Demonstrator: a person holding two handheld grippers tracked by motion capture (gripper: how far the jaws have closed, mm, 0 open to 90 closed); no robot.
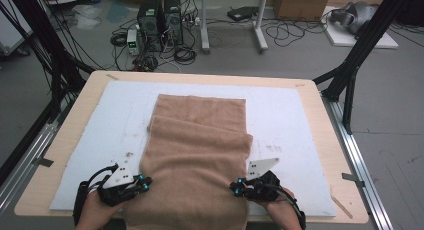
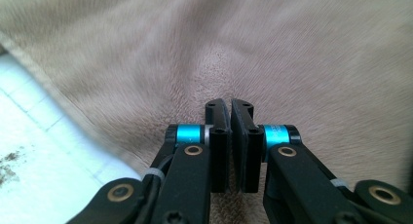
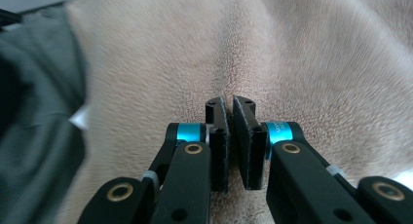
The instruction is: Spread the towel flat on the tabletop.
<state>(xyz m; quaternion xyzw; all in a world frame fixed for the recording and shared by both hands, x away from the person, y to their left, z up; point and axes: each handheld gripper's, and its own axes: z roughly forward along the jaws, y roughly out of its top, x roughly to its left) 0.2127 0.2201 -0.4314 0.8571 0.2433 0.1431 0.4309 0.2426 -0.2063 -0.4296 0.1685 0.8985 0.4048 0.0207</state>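
A tan terry-cloth towel (image 1: 197, 155) lies lengthwise down the middle of the white foam mat (image 1: 280, 115) that covers the pale wooden surface (image 1: 325, 135). Its far part is folded over itself, and its near end hangs off the front edge towards the person. The left claw (image 1: 146, 184) sits at the towel's left edge near the front, and the right claw (image 1: 235, 186) at its right edge, the two level with each other and the cloth spanning between them.

In the left gripper view, the left claw (image 2: 229, 107) is closed, with the towel (image 2: 243, 53) puckered into a crease running up from the black tips, so it is pinching the fabric. In the right gripper view, the right claw (image 3: 229, 104) is likewise closed on a ridge of the towel (image 3: 195, 53).
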